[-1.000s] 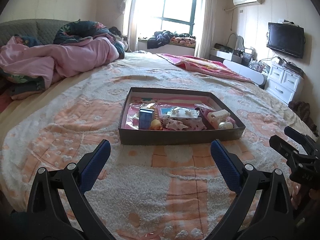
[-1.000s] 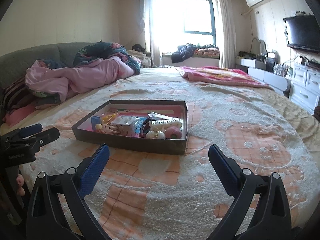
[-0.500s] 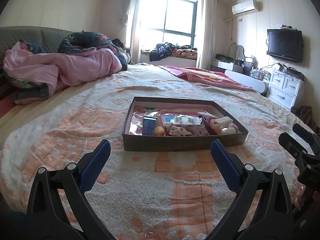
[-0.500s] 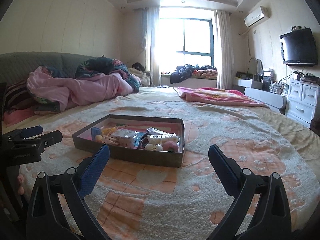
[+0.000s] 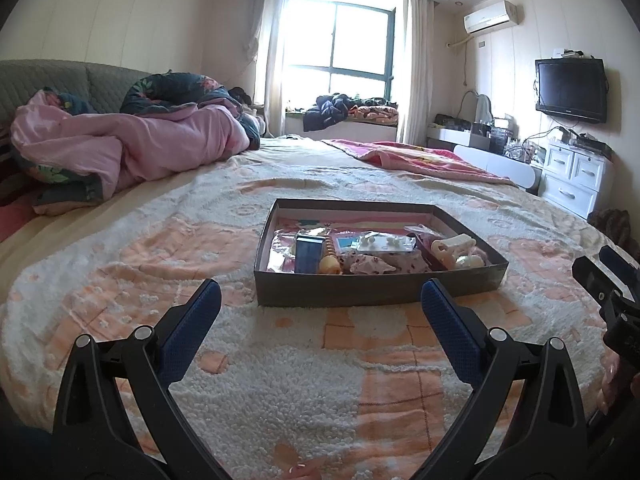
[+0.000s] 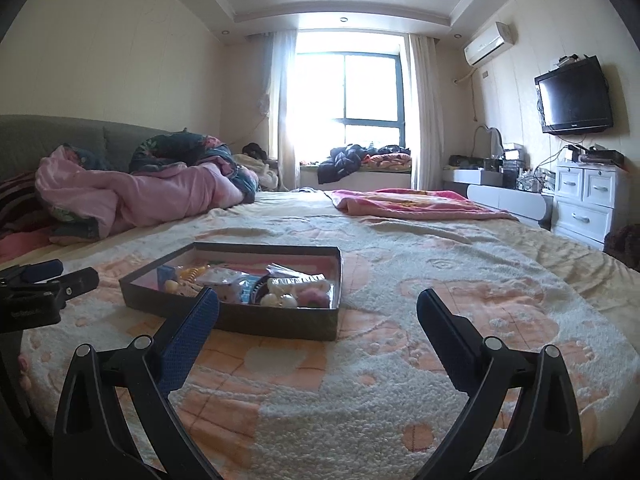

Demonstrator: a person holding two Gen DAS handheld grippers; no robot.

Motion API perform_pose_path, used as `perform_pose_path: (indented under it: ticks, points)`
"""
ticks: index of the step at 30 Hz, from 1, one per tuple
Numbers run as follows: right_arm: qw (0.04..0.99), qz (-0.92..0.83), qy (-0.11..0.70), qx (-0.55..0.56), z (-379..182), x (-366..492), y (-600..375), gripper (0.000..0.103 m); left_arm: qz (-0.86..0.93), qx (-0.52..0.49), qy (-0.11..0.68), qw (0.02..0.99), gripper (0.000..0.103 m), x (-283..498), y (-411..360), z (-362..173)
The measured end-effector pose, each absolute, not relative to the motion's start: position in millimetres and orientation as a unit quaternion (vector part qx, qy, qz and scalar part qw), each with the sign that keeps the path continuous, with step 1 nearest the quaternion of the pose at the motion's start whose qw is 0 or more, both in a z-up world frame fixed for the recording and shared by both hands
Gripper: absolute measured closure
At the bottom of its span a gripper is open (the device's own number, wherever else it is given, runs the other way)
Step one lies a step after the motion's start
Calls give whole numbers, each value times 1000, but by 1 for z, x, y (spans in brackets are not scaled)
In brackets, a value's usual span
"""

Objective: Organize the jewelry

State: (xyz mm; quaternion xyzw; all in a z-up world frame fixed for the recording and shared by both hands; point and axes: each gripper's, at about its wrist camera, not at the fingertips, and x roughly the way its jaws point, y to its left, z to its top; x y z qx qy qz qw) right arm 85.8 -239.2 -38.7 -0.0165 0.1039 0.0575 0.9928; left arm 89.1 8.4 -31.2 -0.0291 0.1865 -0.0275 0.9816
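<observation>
Both claws have tipped upward over the last second, so the ceiling and window now fill more of each view and the box sits lower and nearer the blue pads. The left claw hangs wide open just above the fuzzy bedspread, empty, its two blue pads apart on either side of the box's near wall. The right claw is equally wide and empty; its left pad overlaps the box's near corner in the picture, though I cannot tell if it touches. Each claw shows at the edge of the other's view; small print on the black body is too blurred to read.

One shallow dark box lies flat on the bed, pink inside, holding the jumble of jewelry: a blue card or packet standing upright, a yellow beaded piece beside it, a clear packet with white studs, a patterned fabric piece, and a cream clip at the right end. From the right side a pink fluffy ball and pale round beads also show. The exact count is hard to make out.

Farther off, one heaped pink quilt lies at the left and one pink blanket at the right. Beyond are one window, one air conditioner, one wall television with an unreadable logo, and white drawers.
</observation>
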Motion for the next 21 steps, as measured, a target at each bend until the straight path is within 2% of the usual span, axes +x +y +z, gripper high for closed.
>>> perform_pose_path:
  ticks: [12,21]
  points:
    - [994,48,90,-27,-45,85,-239,7,-25,-26,184,982,11,91,8,-34]
    - [991,45,125,-33,-68,98,-237,7,-13,-23,197,980,11,100,12,-47]
